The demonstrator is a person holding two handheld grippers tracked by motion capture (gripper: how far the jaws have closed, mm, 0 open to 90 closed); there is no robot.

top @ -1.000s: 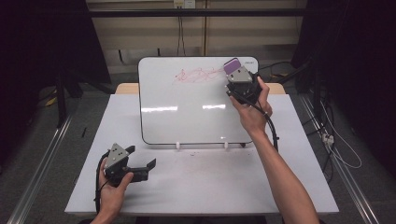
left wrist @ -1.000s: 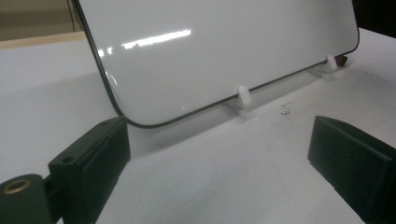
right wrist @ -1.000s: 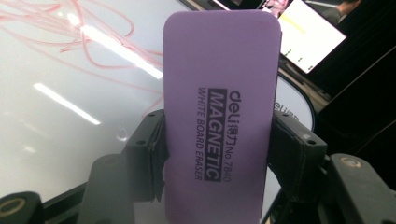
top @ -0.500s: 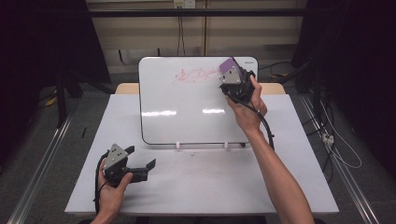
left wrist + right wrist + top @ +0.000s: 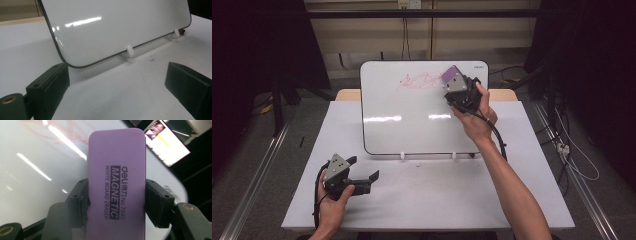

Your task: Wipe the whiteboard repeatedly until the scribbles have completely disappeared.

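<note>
1. White and mostly bare, the surface (image 5: pixel 432 200) fills the lower half of the high view, with dark curtains and a pale wall behind it.
2. Nearest, at the lower left of the high view, the left tool (image 5: pixel 364 181) is held low over the surface, its jaws wide apart with nothing between them. In the left gripper view the jaws frame bare surface, and both are cut off by the bottom edge.
3. Beyond it the whiteboard (image 5: pixel 412 120) leans back on two small white feet (image 5: pixel 129 51) at mid-frame. A small dark-and-red bit at its far lower corner in the left gripper view is too small to make out.
4. Farther up, at the board's upper right, the right tool (image 5: pixel 452 82) is clamped on a purple eraser (image 5: pixel 117 170), the jaws pressing its two long sides. Its lower end is cut off in the right gripper view.
5. The eraser sits at the right end of faint red scribbles (image 5: pixel 419 80) near the board's top edge; whether it touches the board cannot be told.
</note>
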